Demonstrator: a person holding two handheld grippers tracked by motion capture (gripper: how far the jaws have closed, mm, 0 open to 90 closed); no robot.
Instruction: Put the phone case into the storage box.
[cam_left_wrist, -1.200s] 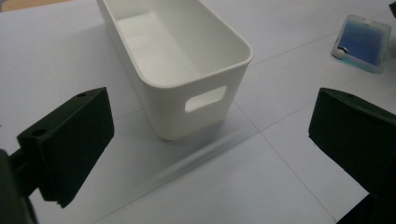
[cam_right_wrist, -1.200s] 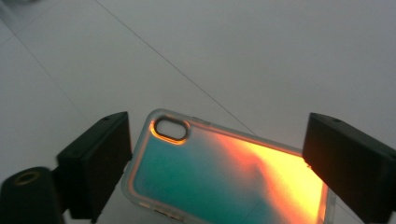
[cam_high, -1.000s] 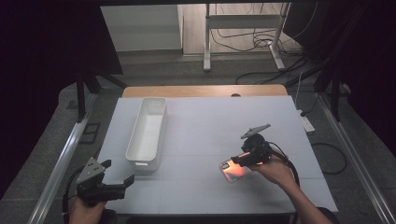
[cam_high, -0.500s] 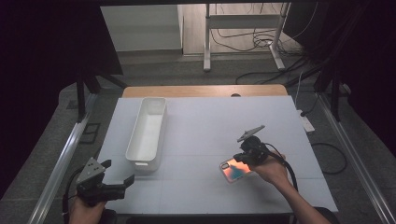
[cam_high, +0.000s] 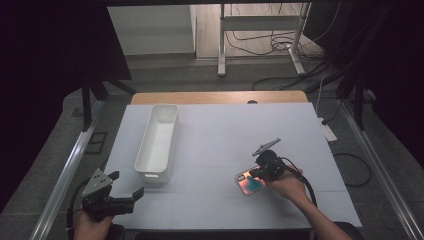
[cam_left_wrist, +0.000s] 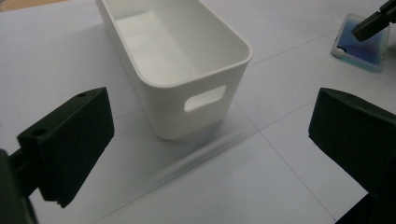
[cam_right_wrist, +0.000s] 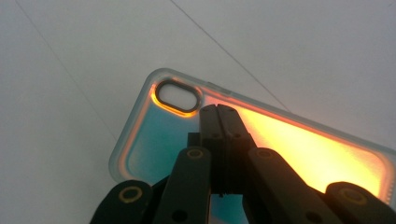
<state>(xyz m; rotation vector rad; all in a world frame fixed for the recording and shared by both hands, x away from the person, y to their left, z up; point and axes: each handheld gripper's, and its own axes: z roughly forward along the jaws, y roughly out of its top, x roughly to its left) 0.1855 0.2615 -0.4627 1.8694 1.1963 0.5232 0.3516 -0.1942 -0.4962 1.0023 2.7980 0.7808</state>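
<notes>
Phone case (cam_high: 248, 182), iridescent orange-to-teal, is seen in the high view lying flat on the white surface (cam_high: 225, 135), right of centre and near the front edge, well apart from the white bin (cam_high: 157, 141). The right gripper (cam_high: 256, 173) is held over the case's right part, the hand behind it. The left gripper (cam_high: 131, 195) is held at the front-left corner of the surface, just beside the bin's near end, nothing between its jaws.

In the left gripper view, the jaws stand wide apart and released, the bin's handle slot (cam_left_wrist: 204, 97) straight ahead. The case (cam_left_wrist: 362, 42) is seen far off at upper right with the other gripper's tip over it.

In the right gripper view, the right gripper (cam_right_wrist: 219, 109) is clenched, its jaws pressed together with nothing between them; they have just been closing. The tip sits on or just above the case's back, just beside the camera cut-out (cam_right_wrist: 177, 96); contact cannot be told for certain.

Judged risks: with the jaws clenched on top of a flat, thin case, no edge is caught, so a lift would probably leave it behind. A downward push could slide the smooth case across the surface or tip its far end up. Re-opening close to the rim could flick it away.
</notes>
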